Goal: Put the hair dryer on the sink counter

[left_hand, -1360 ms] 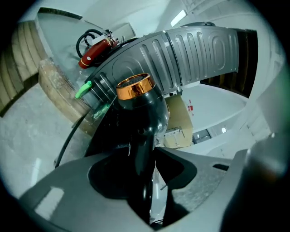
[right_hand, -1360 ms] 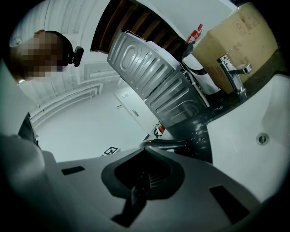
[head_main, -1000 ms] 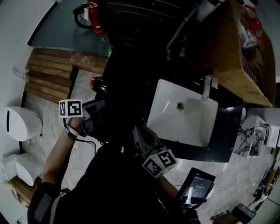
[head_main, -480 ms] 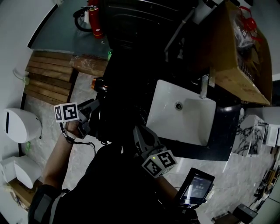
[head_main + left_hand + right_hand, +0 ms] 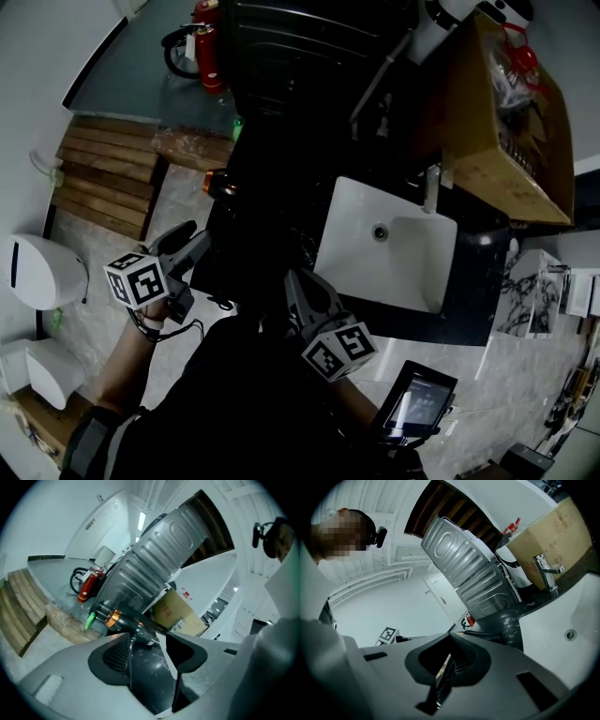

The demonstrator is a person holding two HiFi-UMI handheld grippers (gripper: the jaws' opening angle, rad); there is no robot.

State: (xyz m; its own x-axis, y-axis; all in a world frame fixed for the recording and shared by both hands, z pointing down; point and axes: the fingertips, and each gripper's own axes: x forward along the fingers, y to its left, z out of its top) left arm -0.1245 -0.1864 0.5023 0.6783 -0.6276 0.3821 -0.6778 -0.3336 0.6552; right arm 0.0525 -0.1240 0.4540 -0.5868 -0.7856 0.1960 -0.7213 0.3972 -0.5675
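The hair dryer (image 5: 217, 183), dark with a copper ring (image 5: 112, 619), lies at the left end of the black sink counter (image 5: 253, 234). My left gripper (image 5: 190, 244) hangs just off that counter end, below and left of the dryer. Its jaws stand wide open with only the dark counter (image 5: 150, 667) showing between them, and they do not touch the dryer. The right gripper (image 5: 298, 283) hovers over the counter's front edge, left of the white sink basin (image 5: 389, 246). Its jaws (image 5: 449, 662) are shut, and nothing shows between them.
A chrome faucet (image 5: 432, 192) and a cardboard box (image 5: 511, 131) stand behind the basin. A ribbed metal appliance (image 5: 154, 564) rises behind the counter. A red fire extinguisher (image 5: 208, 47), wooden slats (image 5: 108, 173) and a toilet (image 5: 42, 272) are on the left. A lit screen (image 5: 417, 403) sits near my body.
The left gripper has drawn back down and to the left, away from the counter end. The hair dryer stays on the counter. The right gripper has barely moved.
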